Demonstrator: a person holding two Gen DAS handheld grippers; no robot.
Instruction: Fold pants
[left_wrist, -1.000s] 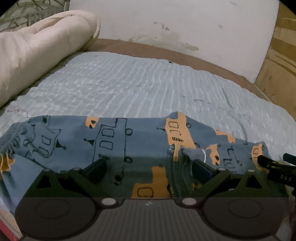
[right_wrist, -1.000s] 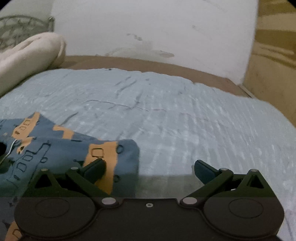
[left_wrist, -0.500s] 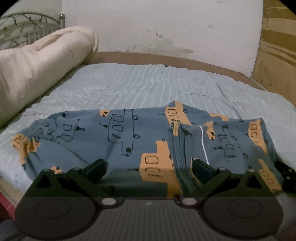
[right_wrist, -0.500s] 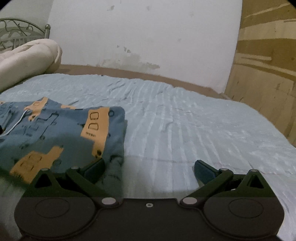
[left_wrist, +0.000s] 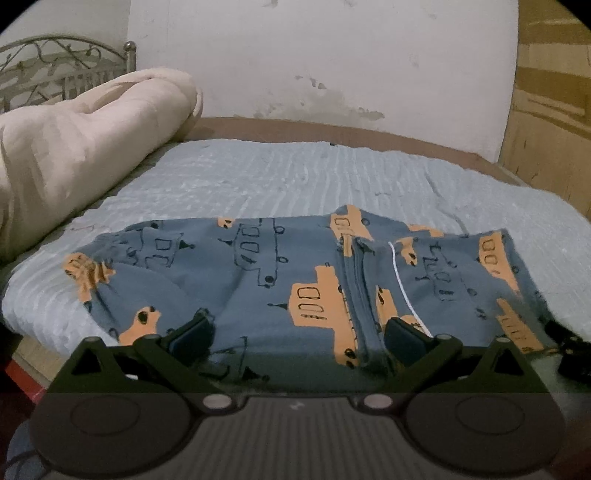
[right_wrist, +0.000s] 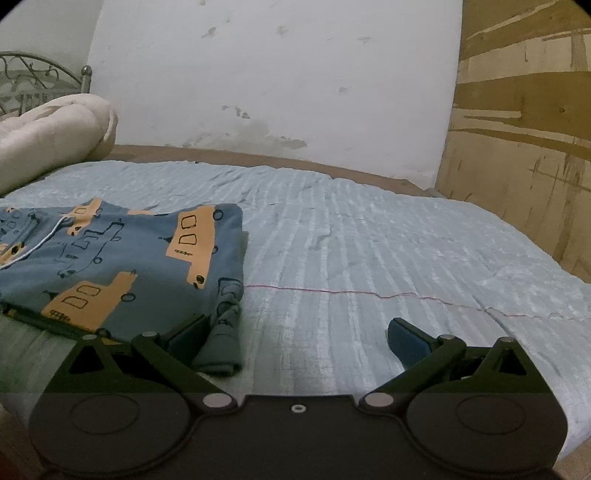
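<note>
On the pale blue ribbed bed cover (left_wrist: 295, 177): one pair of slate-blue cotton pants with orange vehicle print (left_wrist: 295, 273), lying folded at the near edge. Since a second ago both cameras have drawn back and risen; the cloth now rests flat and released. Left hand-held gripper (left_wrist: 297, 332): jaws wide, empty, pants at 12 o'clock. Right hand-held gripper (right_wrist: 297, 332): jaws wide, empty, pants at 10 o'clock. Cream rolled quilt (left_wrist: 81, 147) at 10 o'clock. Judgement: the fold appears complete or nearly so.
</note>
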